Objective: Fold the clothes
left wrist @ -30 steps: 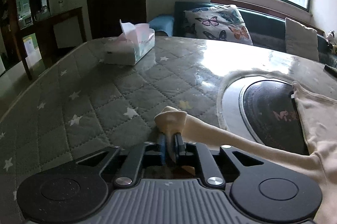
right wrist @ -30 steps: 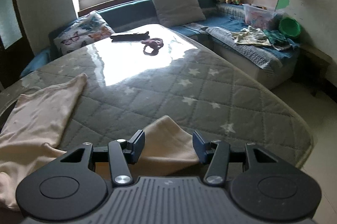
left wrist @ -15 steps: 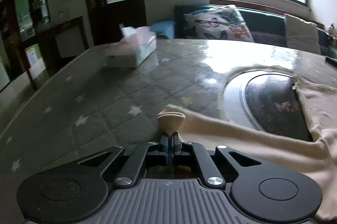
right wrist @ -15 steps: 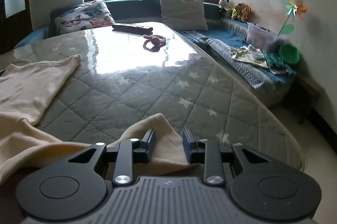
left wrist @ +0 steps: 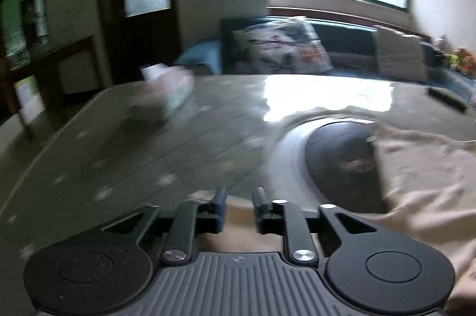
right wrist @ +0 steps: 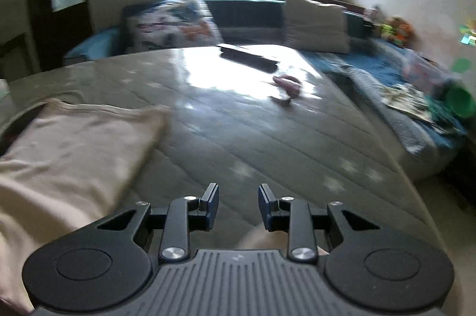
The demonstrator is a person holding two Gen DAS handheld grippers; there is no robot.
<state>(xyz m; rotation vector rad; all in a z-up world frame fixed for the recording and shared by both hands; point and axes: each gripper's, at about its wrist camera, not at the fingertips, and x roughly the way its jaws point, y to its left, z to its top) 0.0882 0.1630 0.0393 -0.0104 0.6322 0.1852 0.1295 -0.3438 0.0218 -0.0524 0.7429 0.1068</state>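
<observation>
A beige garment lies on the quilted grey table cover. In the left wrist view it (left wrist: 422,176) spreads at the right and a strip of it runs under my left gripper (left wrist: 238,204), whose jaws stand apart with nothing between the pads. In the right wrist view the garment (right wrist: 68,155) lies at the left, and a small beige corner (right wrist: 261,238) shows below my right gripper (right wrist: 238,204), which is open and empty above the cover. Both views are motion-blurred.
A round dark cooktop inset (left wrist: 339,155) sits in the table beside the garment. A tissue box (left wrist: 169,90) stands at the far left. A dark remote (right wrist: 247,56) and a pink item (right wrist: 287,84) lie far across. A sofa with cushions (right wrist: 315,24) runs behind.
My left gripper was shut on a beige fold and has opened and let it go. My right gripper has opened wider and swung left, off the beige corner.
</observation>
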